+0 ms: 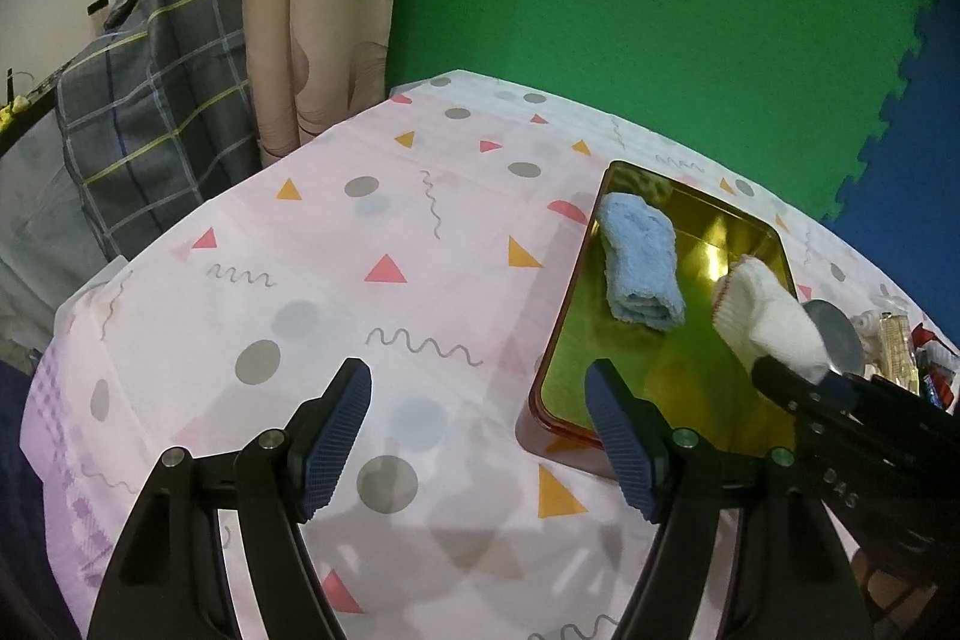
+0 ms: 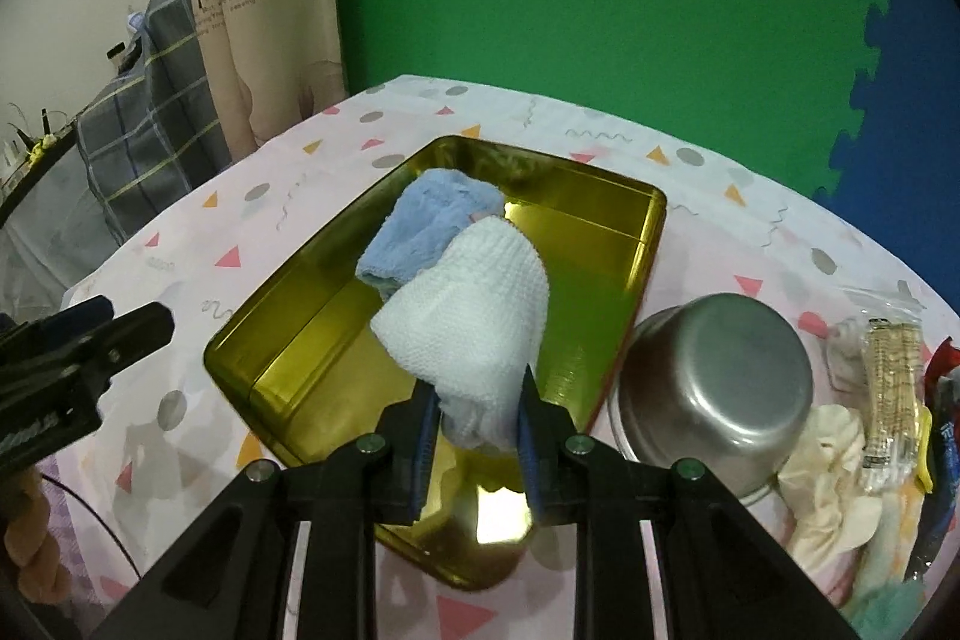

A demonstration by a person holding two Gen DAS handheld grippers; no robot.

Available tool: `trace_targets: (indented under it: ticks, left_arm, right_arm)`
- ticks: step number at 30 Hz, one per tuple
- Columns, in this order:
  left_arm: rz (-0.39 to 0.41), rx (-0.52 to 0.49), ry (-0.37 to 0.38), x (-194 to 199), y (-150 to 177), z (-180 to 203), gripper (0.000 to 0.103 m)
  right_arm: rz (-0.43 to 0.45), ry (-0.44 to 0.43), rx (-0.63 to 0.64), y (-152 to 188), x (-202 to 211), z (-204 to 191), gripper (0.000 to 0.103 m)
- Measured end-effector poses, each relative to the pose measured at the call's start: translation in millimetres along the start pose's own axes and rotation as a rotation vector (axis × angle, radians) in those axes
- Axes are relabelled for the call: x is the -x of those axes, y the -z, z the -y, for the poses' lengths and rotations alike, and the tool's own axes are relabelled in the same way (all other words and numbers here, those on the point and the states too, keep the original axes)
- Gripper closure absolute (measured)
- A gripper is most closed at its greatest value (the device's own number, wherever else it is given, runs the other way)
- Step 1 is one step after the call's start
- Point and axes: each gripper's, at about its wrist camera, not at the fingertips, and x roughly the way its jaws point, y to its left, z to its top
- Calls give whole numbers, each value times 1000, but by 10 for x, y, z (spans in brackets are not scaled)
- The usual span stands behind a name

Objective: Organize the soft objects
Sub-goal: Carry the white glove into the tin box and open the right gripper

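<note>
Your right gripper [image 2: 474,400] pinches knitted white glove [image 2: 468,316] over shiny gold tin [image 2: 288,370] | fluffy blue towel [image 2: 432,226] inside | left gripper [image 1: 480,430] gapes, empty

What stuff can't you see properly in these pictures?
- Steel bowl: upside down in the right wrist view, so whatever may be under it is hidden.
- Snack packets: at the right edge, print too small and cut off to read.
- Blue towel: its near end is covered by the white knit cloth held in the right gripper.
- Gold tin tray: in the left wrist view its near right corner is hidden by the right gripper.
</note>
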Motion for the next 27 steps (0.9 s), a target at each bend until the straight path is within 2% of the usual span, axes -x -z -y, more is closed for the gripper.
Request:
trace_targets:
  ticks: [10,12,13,27]
  left_arm:
    - [-8,-5,14,-35,13,20,32]
    - [-8,-2,16,-39,16,22,32]
    - [-9,-3,17,-42,17,23,32]
    - [1,-46,17,-22,56,137,32]
  right_arm:
    - [-18,-4,12,-49,-148,-79,76]
    - [-22,5,21,-56,-159,-90,70]
    - [-22,10,24,-59,-161,-95,69]
    - [12,11,-4,80,237,25,69]
